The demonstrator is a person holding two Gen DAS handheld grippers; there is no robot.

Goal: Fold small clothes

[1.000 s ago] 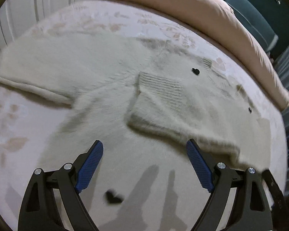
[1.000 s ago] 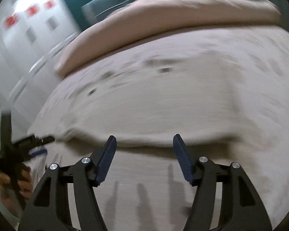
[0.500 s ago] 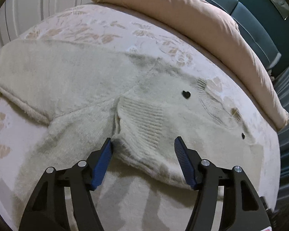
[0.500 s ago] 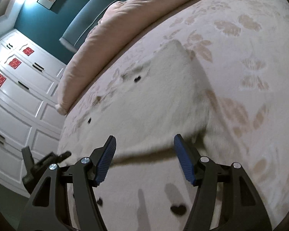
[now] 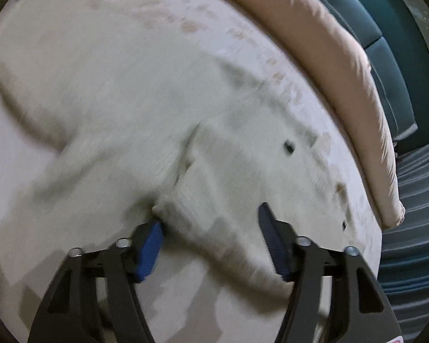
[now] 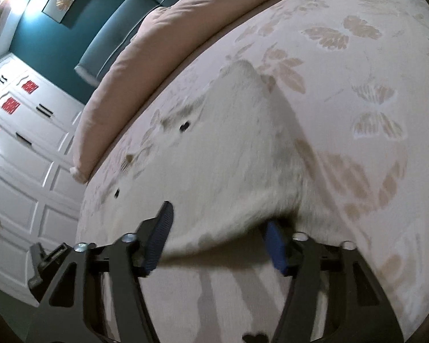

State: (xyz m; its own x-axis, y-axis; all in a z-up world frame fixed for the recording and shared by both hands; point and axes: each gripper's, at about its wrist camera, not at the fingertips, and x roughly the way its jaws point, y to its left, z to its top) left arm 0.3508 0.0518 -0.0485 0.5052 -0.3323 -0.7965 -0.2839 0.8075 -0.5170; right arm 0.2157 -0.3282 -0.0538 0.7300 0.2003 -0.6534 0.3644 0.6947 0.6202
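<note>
A fluffy cream sweater [image 5: 123, 91] with small black heart marks lies spread on the bed. One sleeve is folded across its body [image 5: 231, 183]. My left gripper [image 5: 211, 225] is open, its jaws set either side of the folded sleeve's cuff edge. In the right wrist view the sweater [image 6: 228, 157] shows its side edge raised a little. My right gripper [image 6: 220, 228] is open, its jaws straddling that edge, the right blue pad [image 6: 274, 243] partly under the fabric. The left gripper [image 6: 47, 260] shows at the lower left of that view.
The bed sheet [image 6: 357, 57] is pale with leaf and butterfly prints. A pink rolled duvet [image 5: 329, 45] lies along the bed's far side, before a teal headboard [image 5: 386, 28]. White wardrobe doors [image 6: 20, 148] stand past the bed's left edge.
Both grippers have moved forward and down onto the sweater. The left one now brackets the folded sleeve's cuff; the right one reaches the sweater's side edge. Both stayed open.
</note>
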